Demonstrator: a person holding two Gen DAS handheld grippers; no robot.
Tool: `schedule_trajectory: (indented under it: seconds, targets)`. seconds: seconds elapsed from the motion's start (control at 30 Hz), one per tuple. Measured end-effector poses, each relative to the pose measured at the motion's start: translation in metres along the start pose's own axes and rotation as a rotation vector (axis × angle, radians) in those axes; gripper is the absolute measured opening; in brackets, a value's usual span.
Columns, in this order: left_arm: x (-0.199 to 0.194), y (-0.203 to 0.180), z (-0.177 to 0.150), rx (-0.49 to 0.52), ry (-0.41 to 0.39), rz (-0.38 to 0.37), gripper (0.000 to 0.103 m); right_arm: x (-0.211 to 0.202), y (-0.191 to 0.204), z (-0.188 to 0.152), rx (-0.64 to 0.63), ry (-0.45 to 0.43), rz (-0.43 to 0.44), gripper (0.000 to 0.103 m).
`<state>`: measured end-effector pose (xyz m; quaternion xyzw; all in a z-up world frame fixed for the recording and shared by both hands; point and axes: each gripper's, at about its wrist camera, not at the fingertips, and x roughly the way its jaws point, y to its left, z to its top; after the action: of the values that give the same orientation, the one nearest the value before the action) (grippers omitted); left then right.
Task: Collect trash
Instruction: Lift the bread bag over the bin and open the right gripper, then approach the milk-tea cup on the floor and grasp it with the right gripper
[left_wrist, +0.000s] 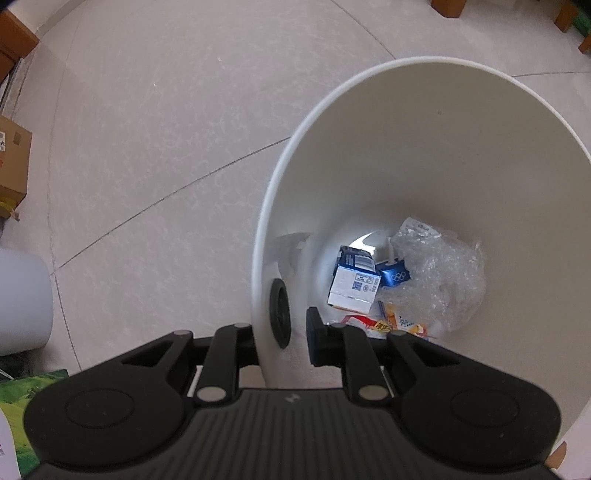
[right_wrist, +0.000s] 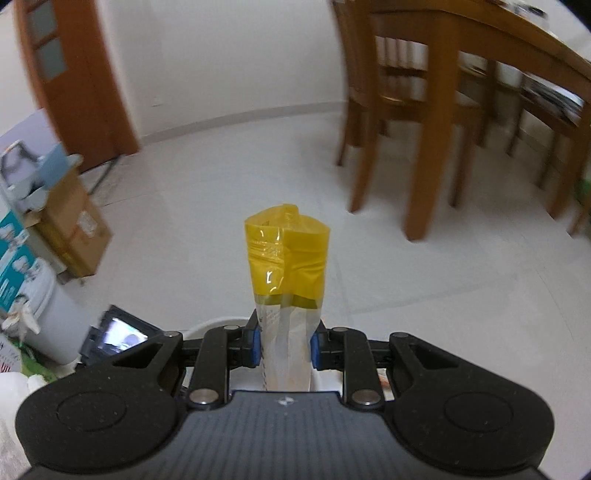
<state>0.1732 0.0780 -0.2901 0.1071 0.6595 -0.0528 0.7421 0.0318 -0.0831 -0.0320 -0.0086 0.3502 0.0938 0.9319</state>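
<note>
My left claw (left_wrist: 291, 332) pinches the bin (left_wrist: 424, 147) rim; right claw (right_wrist: 286, 345), clamped on the yellow wrapper (right_wrist: 286, 254), must next drop it inside.

The left gripper (left_wrist: 284, 332) straddles a thin white wall, one finger (left_wrist: 279, 318) outside it and the other inside, the jaws closed onto it (the outer pad shows only through the wall's translucent plastic). The right gripper (right_wrist: 285, 347) points forward and slightly down over the floor, its blue-padded fingers (right_wrist: 255, 347) pressed against both sides of a yellow-and-clear packet (right_wrist: 287, 266) that stands up between them. Neither hand holding the grippers can be clearly made out.
</note>
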Motion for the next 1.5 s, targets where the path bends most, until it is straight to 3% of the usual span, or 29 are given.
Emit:
schedule_trajectory:
  seconds: [0.17,0.23,0.27,0.3,0.53,0.6,0.83,0.97,1.1,1.27,1.5]
  targets:
    - [0.000,0.001,0.001,0.001,0.003,-0.008,0.015,0.045,0.015,-0.011,-0.028,0.010,0.101,0.034]
    - [0.000,0.002,0.002,-0.005,0.005,-0.013,0.015,0.061,0.017,-0.020,-0.026,0.046,0.093,0.051]
    - [0.000,0.002,0.002,-0.004,0.005,-0.013,0.015,0.067,0.015,-0.025,-0.024,0.054,0.079,0.065]
    - [-0.001,0.002,0.002,-0.001,0.005,-0.012,0.015,0.070,0.012,-0.032,-0.023,0.054,0.057,0.068]
    - [0.000,0.001,0.001,0.016,0.003,-0.017,0.015,0.071,-0.011,-0.054,-0.010,0.100,0.006,0.074]
    - [0.001,0.001,0.002,0.009,0.008,-0.023,0.015,0.066,-0.016,-0.057,-0.002,0.098,-0.009,0.080]
    - [-0.002,0.010,0.002,0.003,-0.007,-0.054,0.014,0.036,-0.029,-0.067,-0.026,0.120,-0.122,0.081]
    - [-0.004,0.006,0.001,0.001,-0.015,-0.033,0.014,0.020,-0.036,-0.077,-0.170,0.121,-0.248,0.084]
    - [-0.009,-0.002,-0.006,0.055,-0.036,-0.017,0.014,0.022,-0.064,-0.090,-0.186,0.131,-0.247,0.084]
    - [-0.014,-0.002,-0.010,0.064,-0.052,-0.014,0.013,0.071,-0.110,-0.102,-0.195,0.179,-0.193,0.084]
    - [-0.016,0.002,-0.007,0.084,-0.053,-0.030,0.013,0.177,-0.166,-0.103,-0.243,0.240,-0.183,0.084]
